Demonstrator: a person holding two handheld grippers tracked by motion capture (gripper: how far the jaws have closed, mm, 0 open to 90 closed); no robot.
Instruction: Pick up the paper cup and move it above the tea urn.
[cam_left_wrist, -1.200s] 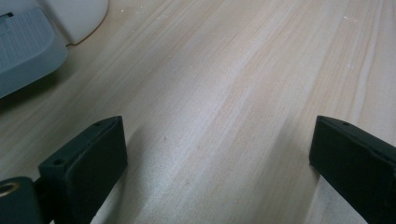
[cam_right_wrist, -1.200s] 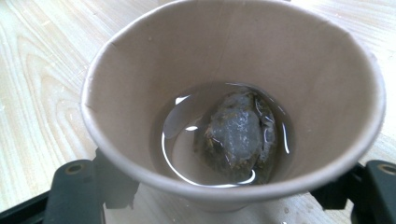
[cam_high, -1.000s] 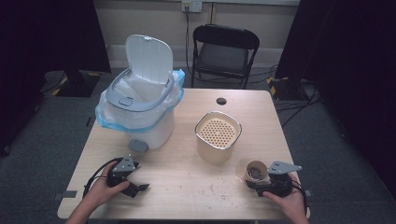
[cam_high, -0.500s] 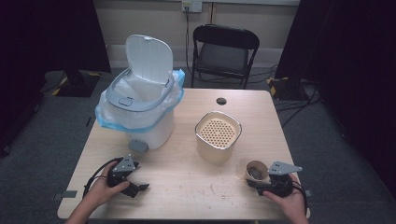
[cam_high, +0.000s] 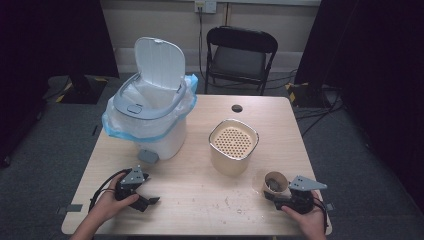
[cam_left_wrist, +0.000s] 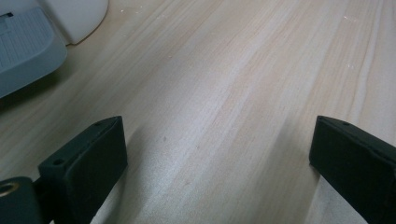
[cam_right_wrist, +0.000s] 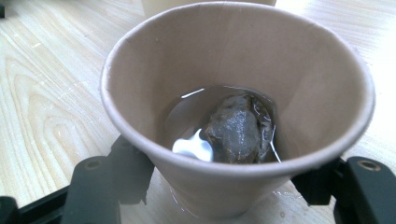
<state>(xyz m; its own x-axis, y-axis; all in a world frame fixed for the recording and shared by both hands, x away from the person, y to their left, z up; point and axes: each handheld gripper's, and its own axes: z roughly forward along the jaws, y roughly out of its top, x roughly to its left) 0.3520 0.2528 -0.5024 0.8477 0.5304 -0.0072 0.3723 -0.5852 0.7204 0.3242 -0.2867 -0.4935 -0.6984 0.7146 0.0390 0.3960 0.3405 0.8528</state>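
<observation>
Right gripper (cam_high: 274, 196): jaws have just been closing around the paper cup (cam_high: 274, 182), now pressing its sides; a wet tea bag (cam_right_wrist: 240, 130) is lying inside. Left gripper (cam_high: 150, 200): resting wide open on the table (cam_high: 200, 200), holding nothing.

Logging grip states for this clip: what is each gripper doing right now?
Left gripper: open, nothing between its fingers, over bare table.
Right gripper: fingers closed around the paper cup with a teabag inside.

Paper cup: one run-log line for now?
right gripper: jaws around paper cup | cup: used teabag in liquid | left gripper: open, empty
</observation>
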